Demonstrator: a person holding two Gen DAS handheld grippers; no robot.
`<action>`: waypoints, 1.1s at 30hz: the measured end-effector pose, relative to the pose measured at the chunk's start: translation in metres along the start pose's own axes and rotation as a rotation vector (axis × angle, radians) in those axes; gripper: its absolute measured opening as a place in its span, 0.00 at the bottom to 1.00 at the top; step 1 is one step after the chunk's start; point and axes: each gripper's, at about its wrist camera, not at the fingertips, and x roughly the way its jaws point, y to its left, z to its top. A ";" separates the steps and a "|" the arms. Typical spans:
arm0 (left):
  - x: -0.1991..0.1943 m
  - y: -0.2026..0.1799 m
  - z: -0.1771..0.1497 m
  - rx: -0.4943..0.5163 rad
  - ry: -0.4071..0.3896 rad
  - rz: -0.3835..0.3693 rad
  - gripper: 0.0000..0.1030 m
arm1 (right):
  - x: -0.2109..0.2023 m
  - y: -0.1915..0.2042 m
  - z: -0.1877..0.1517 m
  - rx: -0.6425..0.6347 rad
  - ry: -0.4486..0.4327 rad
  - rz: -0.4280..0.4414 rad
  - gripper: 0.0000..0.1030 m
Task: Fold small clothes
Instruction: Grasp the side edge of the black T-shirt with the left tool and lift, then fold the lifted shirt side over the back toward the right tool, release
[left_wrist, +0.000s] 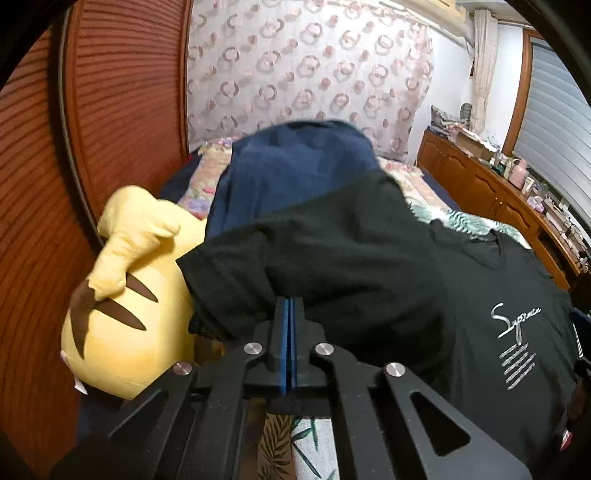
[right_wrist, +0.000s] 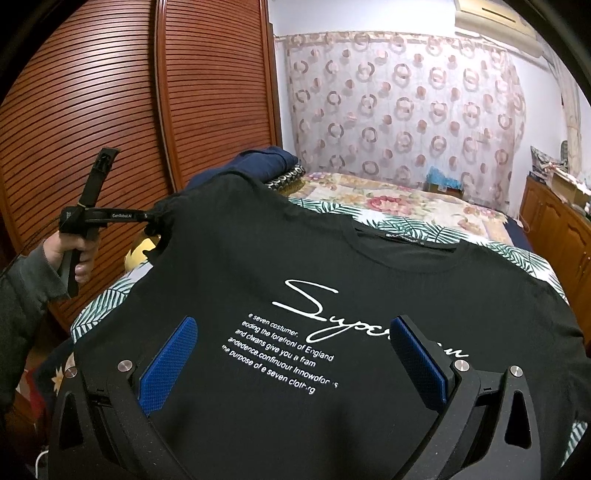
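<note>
Left tongs: clenched on the black T-shirt sleeve edge.
Right tongs: released, over the shirt.
Bed: bare beyond the collar.

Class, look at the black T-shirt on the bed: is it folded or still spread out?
Mostly spread: the black T-shirt lies print up, flat, and only its sleeve is lifted, pinched in the shut left claw.
</note>
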 end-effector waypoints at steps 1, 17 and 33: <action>-0.006 -0.002 0.002 0.007 -0.015 -0.002 0.01 | -0.001 0.000 0.000 0.003 -0.002 0.003 1.00; -0.069 -0.116 0.052 0.178 -0.170 -0.158 0.00 | -0.017 -0.013 -0.007 0.049 -0.049 -0.046 1.00; -0.059 -0.157 0.011 0.197 -0.118 -0.225 0.52 | -0.009 -0.004 -0.002 0.100 -0.032 -0.074 1.00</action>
